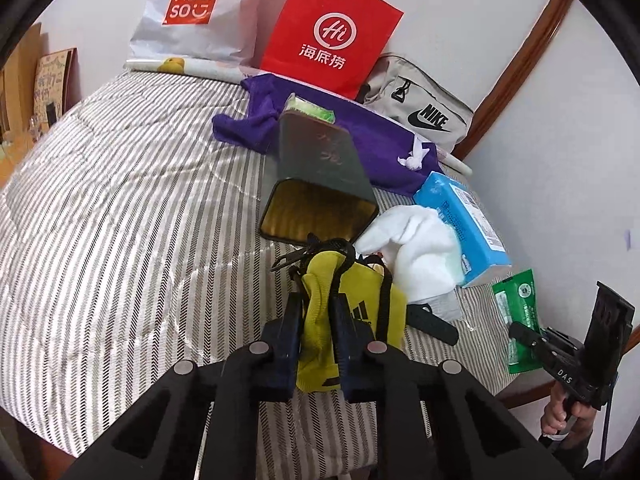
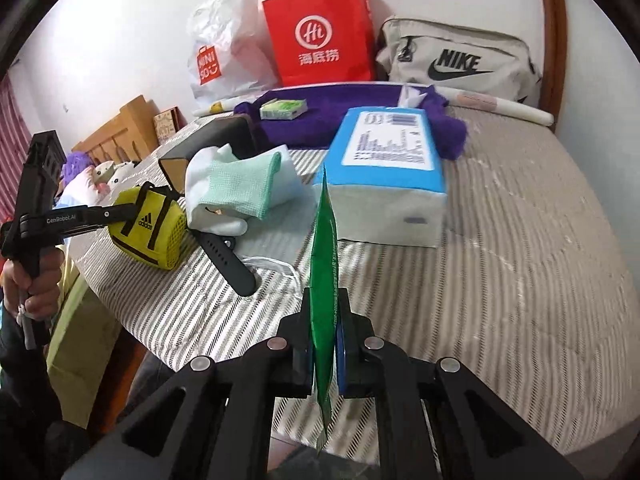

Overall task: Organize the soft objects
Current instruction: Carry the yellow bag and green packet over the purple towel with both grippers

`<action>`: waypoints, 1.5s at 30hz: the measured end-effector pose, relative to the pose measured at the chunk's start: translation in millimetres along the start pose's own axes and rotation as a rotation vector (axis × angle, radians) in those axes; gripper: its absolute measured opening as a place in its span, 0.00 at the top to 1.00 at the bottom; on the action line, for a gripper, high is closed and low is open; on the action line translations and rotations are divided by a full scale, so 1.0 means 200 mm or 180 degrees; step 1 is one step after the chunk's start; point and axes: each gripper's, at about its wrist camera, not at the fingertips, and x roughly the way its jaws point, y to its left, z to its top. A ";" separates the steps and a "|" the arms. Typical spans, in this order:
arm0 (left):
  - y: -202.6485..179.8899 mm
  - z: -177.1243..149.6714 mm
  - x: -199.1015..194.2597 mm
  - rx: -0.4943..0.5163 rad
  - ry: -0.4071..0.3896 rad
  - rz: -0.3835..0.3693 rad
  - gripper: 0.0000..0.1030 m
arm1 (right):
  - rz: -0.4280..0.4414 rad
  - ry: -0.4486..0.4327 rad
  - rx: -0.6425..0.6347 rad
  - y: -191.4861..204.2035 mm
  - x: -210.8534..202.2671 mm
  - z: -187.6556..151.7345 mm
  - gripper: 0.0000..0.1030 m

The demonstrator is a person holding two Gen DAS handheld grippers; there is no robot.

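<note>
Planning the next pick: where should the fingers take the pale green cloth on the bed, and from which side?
Probably the pale green cloth by its raised folded edge at the upper right, coming from above on the side facing the blue tissue pack. That edge stands clear of the white cloth beneath, while the black tin and the black strap crowd the other sides.

On the bed (image 2: 500,240), the tissue pack (image 2: 384,184) lies at frame centre in the right wrist view, the folded cloths (image 2: 236,188) just left of it and the small pouch (image 2: 150,228) further left. Behind them a spread cloth (image 2: 344,116) carries a small box (image 2: 283,109). Three bags (image 2: 320,36) stand along the wall at the top.
</note>
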 end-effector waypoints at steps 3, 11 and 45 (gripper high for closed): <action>-0.01 0.02 -0.03 -0.0004 -0.0036 0.0016 0.87 | -0.0060 -0.0049 -0.0008 -0.02 -0.06 0.00 0.92; -0.06 0.08 -0.12 0.0048 -0.0133 0.0017 0.88 | -0.0089 -0.0193 -0.0034 -0.04 -0.16 0.10 0.92; -0.12 0.70 0.01 -0.0100 -0.0366 0.0055 0.88 | 0.0005 -0.0272 0.0080 -0.19 0.10 0.78 0.92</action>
